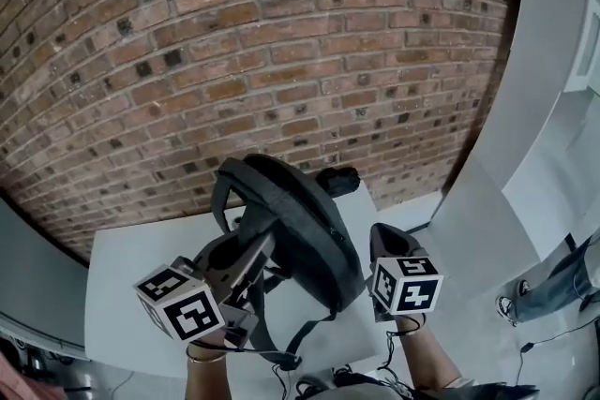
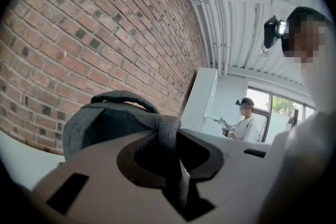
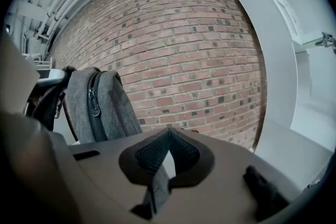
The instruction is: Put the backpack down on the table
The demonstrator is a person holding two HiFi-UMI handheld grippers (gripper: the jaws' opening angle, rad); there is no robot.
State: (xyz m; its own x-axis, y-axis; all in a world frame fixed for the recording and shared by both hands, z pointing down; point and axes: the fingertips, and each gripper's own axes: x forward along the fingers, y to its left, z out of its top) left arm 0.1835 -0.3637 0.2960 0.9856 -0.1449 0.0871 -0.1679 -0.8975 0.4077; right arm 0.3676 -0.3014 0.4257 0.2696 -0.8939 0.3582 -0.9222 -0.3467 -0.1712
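Nearest the lens, pinching a grey strap (image 2: 164, 128) of the backpack (image 1: 300, 220) between the pads of the left gripper (image 2: 167, 150). Holding the right gripper (image 3: 169, 134) clenched, pads meeting at the tips, bag ahead and to its left. Apparently resting the bag upright on the table (image 1: 131, 267); leaving only release and withdrawal.

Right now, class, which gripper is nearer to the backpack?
Left. The left gripper has the backpack's grey strap pinched between its fingers. The right gripper is off to the backpack's right, fingers together on nothing.
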